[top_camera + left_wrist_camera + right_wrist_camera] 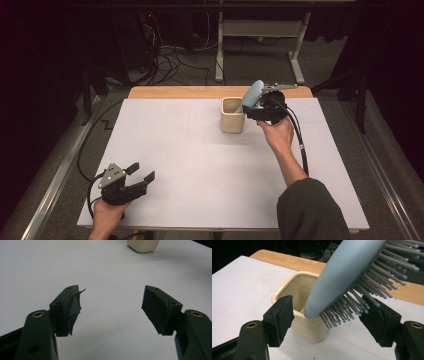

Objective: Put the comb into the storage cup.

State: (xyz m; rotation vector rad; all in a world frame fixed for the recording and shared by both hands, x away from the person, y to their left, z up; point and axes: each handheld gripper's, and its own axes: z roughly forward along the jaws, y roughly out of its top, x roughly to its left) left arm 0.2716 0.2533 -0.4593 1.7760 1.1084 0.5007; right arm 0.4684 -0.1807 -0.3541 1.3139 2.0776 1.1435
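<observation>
The right gripper [254,111] sits at about one o'clock on the table [200,165], just right of the cup [232,115]. In the right gripper view its jaws stand spread, one on each side of the brush [344,272], with a gap showing between each pad and the brush; the right pad [377,320] lies close to the bristle tips, but I cannot tell whether it touches them. The brush is pale blue-grey, tilted, with its narrow end down in the cup's mouth against the near rim and its broad head up toward one o'clock. Its bristles [372,285] point toward the right jaw. In the high view the brush [252,93] leans out of the cup toward the right gripper, its head above the gripper's body.

The cup [294,290] is cream, squarish with rounded corners, upright, and stands near the table's far edge, where a strip of bare wood [200,92] shows beyond the white cover.

The left gripper [141,176] rests at about seven o'clock, near the table's front left corner, well apart from the cup and brush. Its jaws are wide apart with nothing between them; in the left gripper view the left pad [72,307] has a torn, peeling edge. The cup's base [143,245] shows far off at twelve o'clock.
</observation>
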